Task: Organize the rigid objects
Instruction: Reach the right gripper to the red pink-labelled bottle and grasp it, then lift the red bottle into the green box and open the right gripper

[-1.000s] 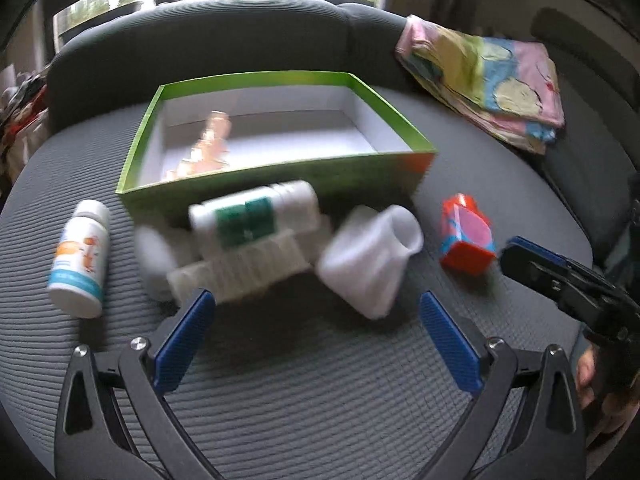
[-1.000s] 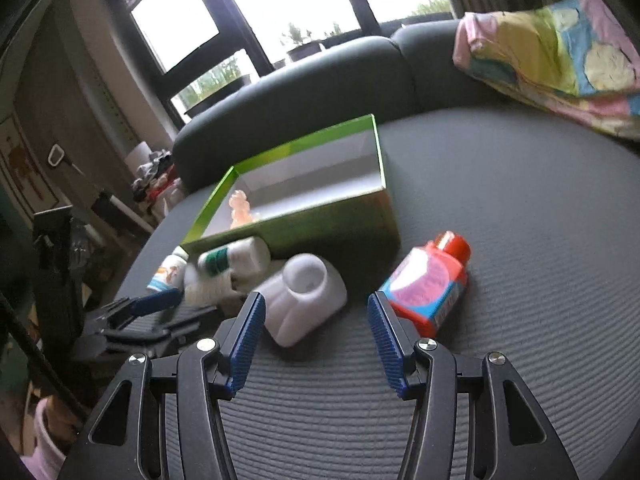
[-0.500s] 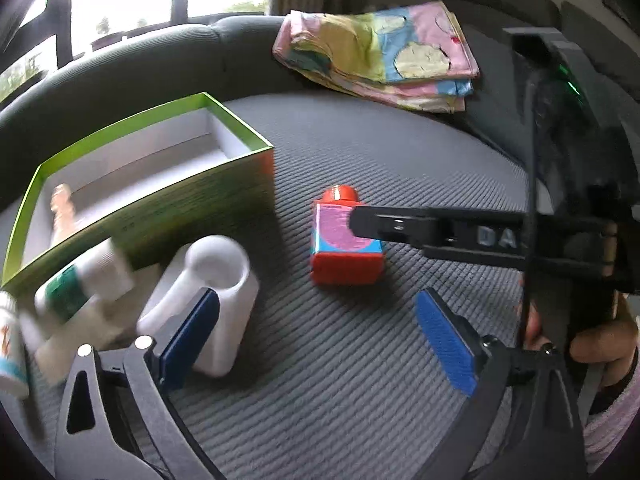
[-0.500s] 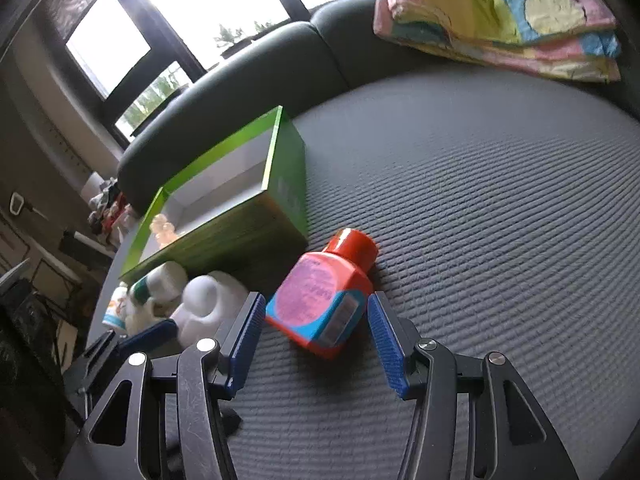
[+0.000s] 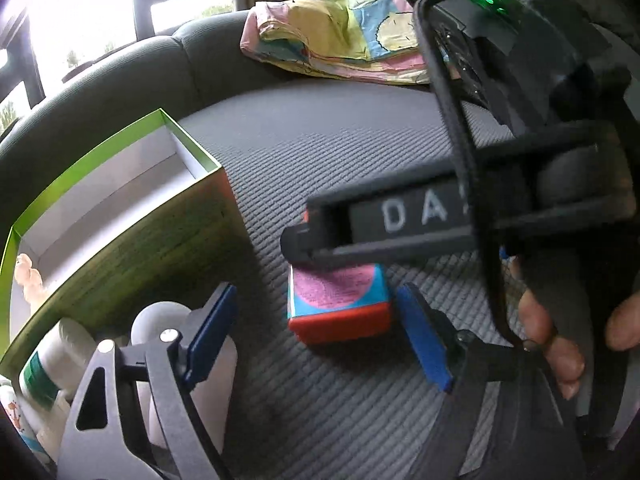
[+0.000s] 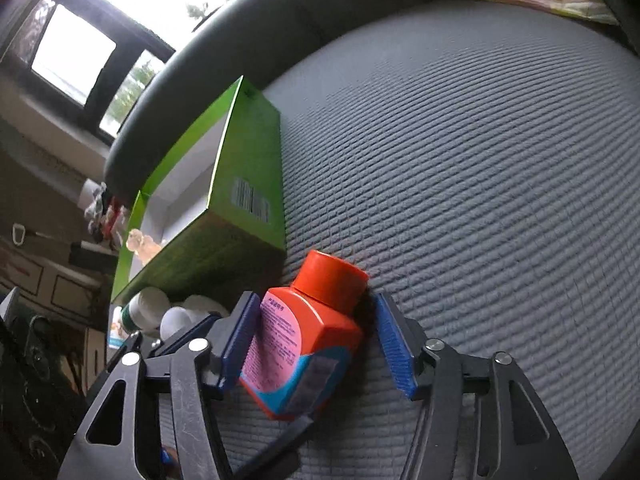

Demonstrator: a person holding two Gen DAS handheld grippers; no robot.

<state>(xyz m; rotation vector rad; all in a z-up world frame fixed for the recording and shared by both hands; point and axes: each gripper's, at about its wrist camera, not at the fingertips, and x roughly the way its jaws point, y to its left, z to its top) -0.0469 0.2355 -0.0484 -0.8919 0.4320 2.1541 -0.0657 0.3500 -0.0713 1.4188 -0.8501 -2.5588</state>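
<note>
left of frame: green box (image 6: 244, 184) wall stands just beside your path, white bottles (image 6: 160, 312) crowd its near side | lower centre: orange bottle (image 6: 308, 344) lies between your right gripper (image 6: 316, 344) pads, jaws opening, right pad apart | left gripper (image 5: 316, 336) closing, not touching | right: bare grey cushion (image 6: 480, 160).

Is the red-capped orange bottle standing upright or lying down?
Lying down: the red-capped orange bottle rests label-up on the grey cushion, cap pointing sideways.

A home living room: grey sofa (image 6: 460, 160) (folded blanket (image 5: 340, 40) on it) by windows (image 6: 72, 56).
</note>
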